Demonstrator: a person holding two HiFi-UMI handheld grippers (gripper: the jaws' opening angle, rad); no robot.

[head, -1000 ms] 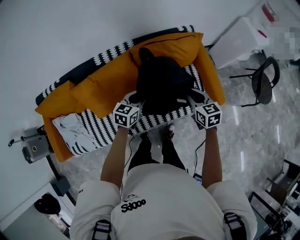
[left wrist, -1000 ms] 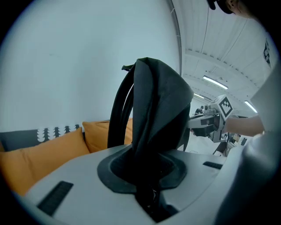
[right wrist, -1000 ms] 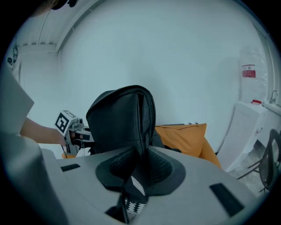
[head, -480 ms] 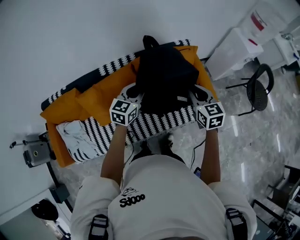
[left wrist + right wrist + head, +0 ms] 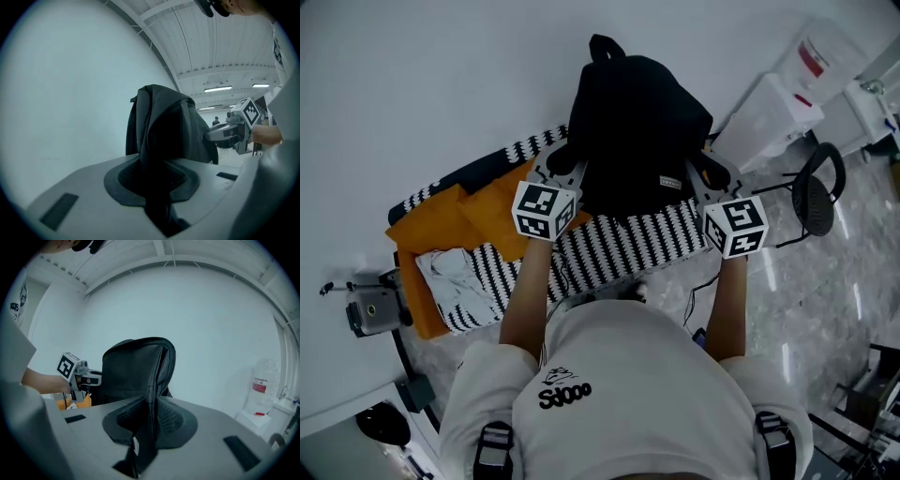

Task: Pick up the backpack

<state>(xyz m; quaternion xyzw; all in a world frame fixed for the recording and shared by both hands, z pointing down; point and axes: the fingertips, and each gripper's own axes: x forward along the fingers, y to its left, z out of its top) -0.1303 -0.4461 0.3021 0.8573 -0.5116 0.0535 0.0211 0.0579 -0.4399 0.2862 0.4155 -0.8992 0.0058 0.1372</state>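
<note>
Closest in, your left gripper (image 5: 565, 176) is clamped on a fold of black fabric at the left side of the backpack (image 5: 637, 131), with cloth pinched between the pads and the jaws nearly together. Your right gripper (image 5: 703, 176) matches it on the other side, closed on a seam fold by the zip. Between them the backpack hangs upright in the air. It's clear of the striped sofa (image 5: 619, 248), above the right end of its seat and close to the white wall behind. Orange cushions (image 5: 441, 220) and a pale cloth (image 5: 455, 272) lie toward the sofa's left end, well apart from the bag. A black chair (image 5: 816, 192) stands off the right end.

Here's the worry: you're holding by thin pinches of fabric, not a handle or strap. The bag's weight could drag the cloth out through the pads, and if one side goes, the bag swings and may tear free of the other. Hold both grippers level, because a tilt loads one pinch. Mind the wall too: a bump there could jolt the grip loose.
</note>
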